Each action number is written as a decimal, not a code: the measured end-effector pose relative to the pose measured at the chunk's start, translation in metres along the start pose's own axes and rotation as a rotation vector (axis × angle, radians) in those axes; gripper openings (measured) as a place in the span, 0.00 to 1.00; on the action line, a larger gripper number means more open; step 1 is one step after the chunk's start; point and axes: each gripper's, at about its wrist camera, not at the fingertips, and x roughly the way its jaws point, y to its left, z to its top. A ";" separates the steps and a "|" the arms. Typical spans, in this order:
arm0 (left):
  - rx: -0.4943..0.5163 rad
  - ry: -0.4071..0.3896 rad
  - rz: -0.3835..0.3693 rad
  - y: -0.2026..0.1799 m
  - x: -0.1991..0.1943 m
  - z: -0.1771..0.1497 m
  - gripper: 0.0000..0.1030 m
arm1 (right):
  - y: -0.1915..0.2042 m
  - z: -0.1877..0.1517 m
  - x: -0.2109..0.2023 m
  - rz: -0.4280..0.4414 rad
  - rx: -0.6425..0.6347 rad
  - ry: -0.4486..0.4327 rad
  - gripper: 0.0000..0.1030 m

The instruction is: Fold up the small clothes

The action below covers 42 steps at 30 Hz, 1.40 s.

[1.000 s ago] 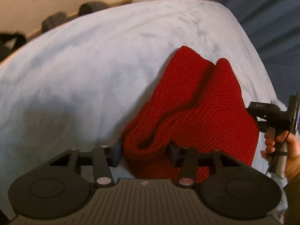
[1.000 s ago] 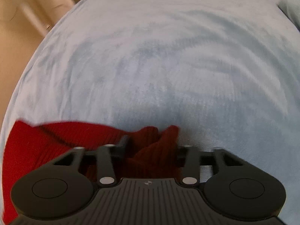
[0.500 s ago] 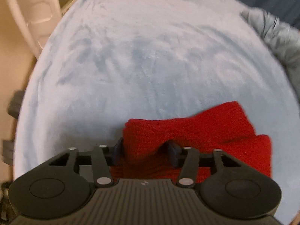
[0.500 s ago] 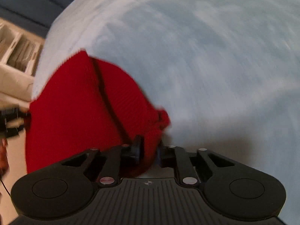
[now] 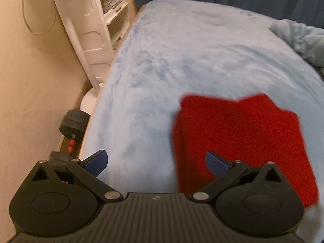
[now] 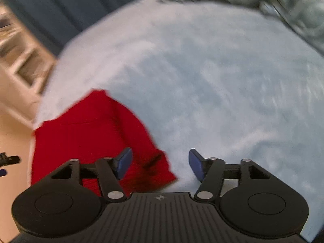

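Red knit cap (image 5: pixel 239 133): coarse ribbed wool-like cloth, matt. Bed cover (image 5: pixel 182 60): pale blue plush fleece, soft nap. Left gripper (image 5: pixel 157 160): matt black ribbed plastic w/ metal rivets, blue pads (image 5: pixel 97 160) prob. rubber. Dumbbell (image 5: pixel 74 121): matt black.

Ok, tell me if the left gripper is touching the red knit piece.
Apart. In the left wrist view the left gripper stands wide open, both pads bare, above the red knit piece lying on the blue blanket.
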 end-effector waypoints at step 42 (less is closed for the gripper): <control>-0.019 -0.113 0.040 -0.098 -0.248 -0.233 1.00 | 0.059 -0.142 -0.216 0.020 -0.535 -0.240 0.94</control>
